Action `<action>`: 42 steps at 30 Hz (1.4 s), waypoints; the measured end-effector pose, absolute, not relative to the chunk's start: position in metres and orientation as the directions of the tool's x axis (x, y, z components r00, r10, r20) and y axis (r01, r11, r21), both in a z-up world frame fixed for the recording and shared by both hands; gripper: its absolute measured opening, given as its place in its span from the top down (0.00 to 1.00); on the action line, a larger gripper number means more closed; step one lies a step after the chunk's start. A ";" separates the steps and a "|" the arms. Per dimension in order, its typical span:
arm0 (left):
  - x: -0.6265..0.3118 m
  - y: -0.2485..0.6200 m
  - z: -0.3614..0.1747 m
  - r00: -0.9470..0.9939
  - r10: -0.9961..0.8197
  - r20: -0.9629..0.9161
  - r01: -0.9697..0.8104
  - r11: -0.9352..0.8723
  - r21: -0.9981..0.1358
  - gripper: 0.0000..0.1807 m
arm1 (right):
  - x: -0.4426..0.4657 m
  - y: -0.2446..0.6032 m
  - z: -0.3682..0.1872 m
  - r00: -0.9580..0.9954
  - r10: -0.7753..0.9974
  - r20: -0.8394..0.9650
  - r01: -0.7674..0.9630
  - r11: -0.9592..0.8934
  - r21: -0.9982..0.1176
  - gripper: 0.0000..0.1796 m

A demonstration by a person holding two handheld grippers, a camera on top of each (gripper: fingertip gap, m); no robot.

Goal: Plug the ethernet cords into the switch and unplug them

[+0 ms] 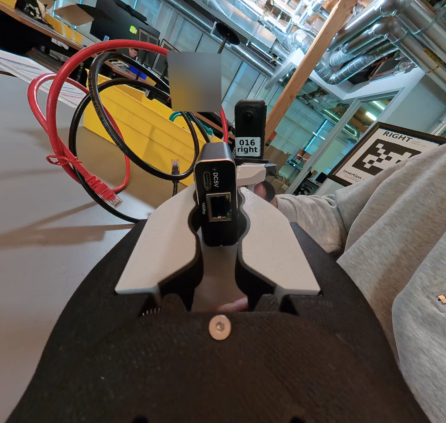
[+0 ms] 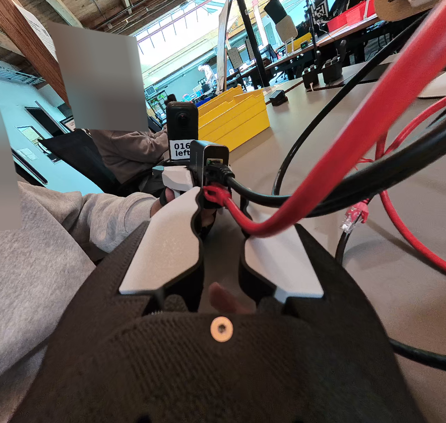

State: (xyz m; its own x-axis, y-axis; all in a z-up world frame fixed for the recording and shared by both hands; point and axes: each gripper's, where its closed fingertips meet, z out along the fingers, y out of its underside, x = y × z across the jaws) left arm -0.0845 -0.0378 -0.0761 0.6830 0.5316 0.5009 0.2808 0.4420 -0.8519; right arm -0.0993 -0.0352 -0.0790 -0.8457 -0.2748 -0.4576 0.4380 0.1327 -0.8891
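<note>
Left gripper (image 1: pixel 218 208) fingers clamped on something, right gripper (image 2: pixel 223 208) fingers parted, facing each other.

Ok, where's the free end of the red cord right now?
In the left wrist view the red cord's loose plug hangs left of the switch held in the left claw, close above the grey table, beside the black cord's loop.

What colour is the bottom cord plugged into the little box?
Red, seen best in the right wrist view.

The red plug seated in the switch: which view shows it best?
Right wrist view: the red plug sits in the switch below the black plug. The left wrist view faces the switch's opposite end, hiding that plug; it shows only the red cord's free end.
</note>
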 end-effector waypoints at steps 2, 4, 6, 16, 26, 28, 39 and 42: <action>-0.085 -0.038 -0.077 0.682 0.535 0.499 0.283 0.436 -0.854 0.86 | -0.100 -0.035 -0.079 -0.846 -0.273 -0.457 0.438 0.133 -0.889 0.84; -0.085 -0.038 -0.077 0.681 0.541 0.493 0.281 0.427 -0.859 0.86 | -0.099 -0.035 -0.080 -0.845 -0.273 -0.460 0.439 0.135 -0.888 0.84; -0.084 -0.037 -0.078 0.681 0.547 0.487 0.282 0.418 -0.863 0.86 | -0.099 -0.035 -0.080 -0.849 -0.270 -0.454 0.433 0.137 -0.891 0.84; -0.084 -0.036 -0.079 0.683 0.531 0.502 0.302 0.420 -0.856 0.86 | -0.097 -0.035 -0.080 -0.861 -0.267 -0.433 0.411 0.135 -0.901 0.87; -0.085 -0.036 -0.079 0.674 0.503 0.541 0.325 0.455 -0.829 0.85 | -0.098 -0.035 -0.077 -0.887 -0.175 -0.426 0.408 0.132 -0.903 0.90; -0.085 -0.036 -0.079 0.672 0.504 0.542 0.321 0.461 -0.827 0.86 | -0.099 -0.036 -0.076 -0.876 -0.170 -0.451 0.435 0.128 -0.891 0.90; -0.089 -0.041 -0.071 0.649 0.355 0.672 0.390 0.603 -0.696 0.86 | -0.102 -0.037 -0.067 -0.789 -0.218 -0.574 0.562 0.122 -0.818 0.93; -0.086 -0.042 -0.066 0.670 0.352 0.653 0.386 0.587 -0.712 0.86 | -0.099 -0.036 -0.065 -0.743 -0.247 -0.622 0.615 0.116 -0.780 0.93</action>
